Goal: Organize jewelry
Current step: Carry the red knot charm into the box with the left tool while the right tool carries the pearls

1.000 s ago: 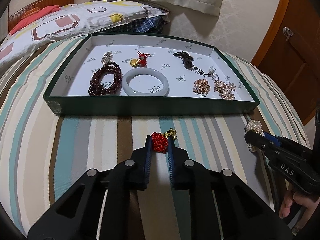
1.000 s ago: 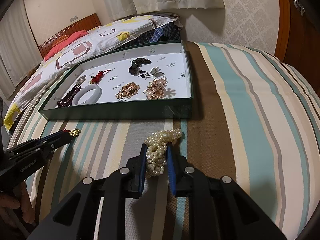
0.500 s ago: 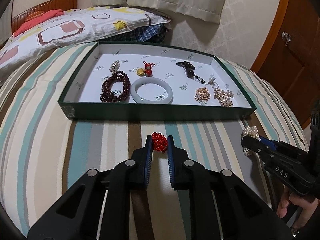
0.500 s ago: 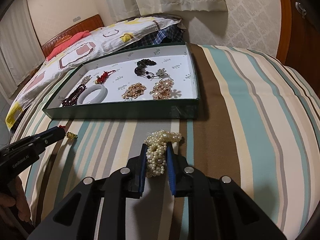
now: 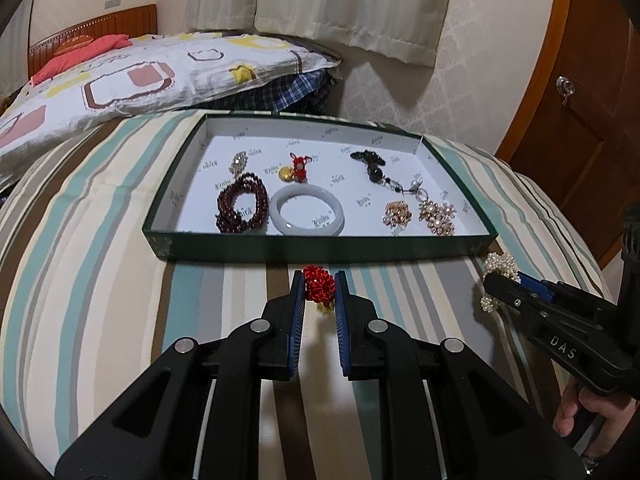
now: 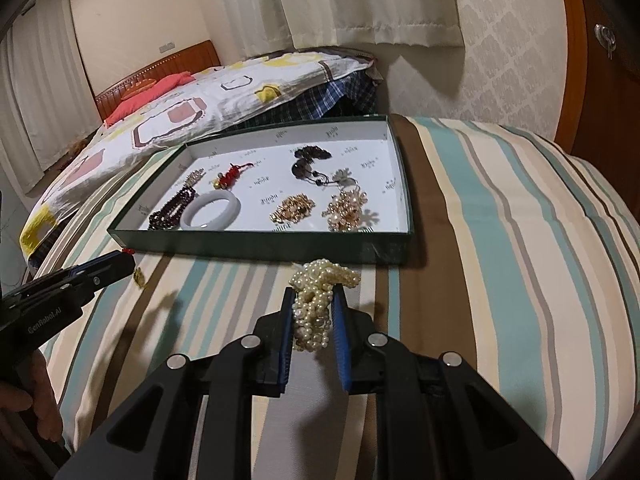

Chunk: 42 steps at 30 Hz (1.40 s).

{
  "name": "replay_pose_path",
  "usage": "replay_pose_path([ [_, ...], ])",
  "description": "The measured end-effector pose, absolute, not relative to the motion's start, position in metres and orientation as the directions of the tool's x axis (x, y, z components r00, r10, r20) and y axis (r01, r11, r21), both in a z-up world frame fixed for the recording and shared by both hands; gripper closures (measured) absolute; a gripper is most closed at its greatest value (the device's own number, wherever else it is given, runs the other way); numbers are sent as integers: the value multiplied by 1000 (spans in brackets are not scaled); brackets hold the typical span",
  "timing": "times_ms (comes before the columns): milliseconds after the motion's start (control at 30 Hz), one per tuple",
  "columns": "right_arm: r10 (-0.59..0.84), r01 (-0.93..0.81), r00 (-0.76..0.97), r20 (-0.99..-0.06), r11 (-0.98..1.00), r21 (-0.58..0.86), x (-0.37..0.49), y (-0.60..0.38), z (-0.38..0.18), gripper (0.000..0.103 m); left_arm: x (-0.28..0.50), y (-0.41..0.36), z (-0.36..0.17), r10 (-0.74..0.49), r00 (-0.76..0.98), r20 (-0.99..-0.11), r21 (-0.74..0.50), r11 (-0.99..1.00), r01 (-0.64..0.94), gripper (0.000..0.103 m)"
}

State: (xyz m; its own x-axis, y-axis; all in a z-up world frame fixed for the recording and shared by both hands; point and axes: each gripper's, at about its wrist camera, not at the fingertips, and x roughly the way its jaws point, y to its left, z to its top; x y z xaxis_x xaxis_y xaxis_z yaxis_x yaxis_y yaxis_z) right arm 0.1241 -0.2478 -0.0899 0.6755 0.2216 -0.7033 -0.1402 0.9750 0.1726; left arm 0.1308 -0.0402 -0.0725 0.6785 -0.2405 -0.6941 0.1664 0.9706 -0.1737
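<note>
Left gripper (image 5: 319, 289) is clamped on a red knotted charm (image 5: 319, 287), held above the striped bedspread (image 5: 100, 300) just short of the green tray's (image 5: 320, 246) near wall; a small gold piece hangs under the knot. Inside the tray lie a dark red bead bracelet (image 5: 240, 208), a pale bangle (image 5: 306, 216), a second red charm (image 5: 299, 166), a black pendant (image 5: 370, 162) and two gold brooches (image 5: 420, 216). At the right edge the right gripper (image 5: 498, 280) shows, a cluster of pearls (image 5: 496, 264) at its tip.

From the right wrist, the right gripper (image 6: 314, 308) is closed on the pearls (image 6: 316, 296), near the tray's (image 6: 260, 246) near right corner. At the left, the left gripper (image 6: 128, 260) hangs over the bedspread (image 6: 500, 240), red showing at its tip.
</note>
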Motion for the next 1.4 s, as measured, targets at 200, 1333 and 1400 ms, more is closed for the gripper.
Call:
replay_pose_path([
  [200,221,-147,699,-681,975,165,121,-246,-77,84,128,-39,-59,-239,702,-671,-171,971,167,88],
  [1333,209,-189,857,-471,978,90,198,-245,9,84,211,-72,21,-279,828,-487,-166,960,226,88],
  [1400,210,-190,860,-464,978,91,209,-245,6,84,225,-74,13,-273,821,-501,-167,962,217,88],
])
